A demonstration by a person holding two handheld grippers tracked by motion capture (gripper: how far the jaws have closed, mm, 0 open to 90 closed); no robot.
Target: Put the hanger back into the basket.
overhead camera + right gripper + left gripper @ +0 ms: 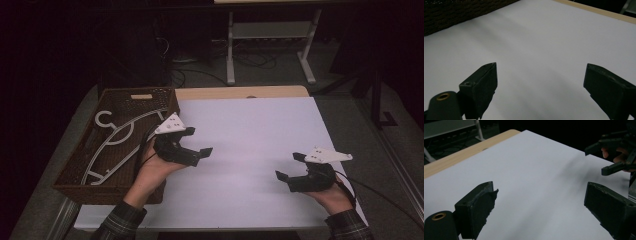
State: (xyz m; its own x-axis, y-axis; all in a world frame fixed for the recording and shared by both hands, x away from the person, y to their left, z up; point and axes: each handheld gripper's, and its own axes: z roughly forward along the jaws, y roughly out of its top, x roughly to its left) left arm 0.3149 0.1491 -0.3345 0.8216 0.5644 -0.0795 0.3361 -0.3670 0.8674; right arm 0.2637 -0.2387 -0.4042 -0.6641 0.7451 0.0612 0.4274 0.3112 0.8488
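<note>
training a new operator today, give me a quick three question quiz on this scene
1. True or false: the white plastic hangers lie inside the dark brown woven basket.
2. Which gripper is nearer the basket? A) left gripper B) right gripper
3. What lies between each gripper's jaws?

Key: 1 true. 2 A. 3 nothing; both stand open and empty over the white sheet covering the light wooden table.

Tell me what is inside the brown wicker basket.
White plastic hangers lie in the basket, at least two. The left gripper and hand cover their right ends; an exact count is unclear.
</note>
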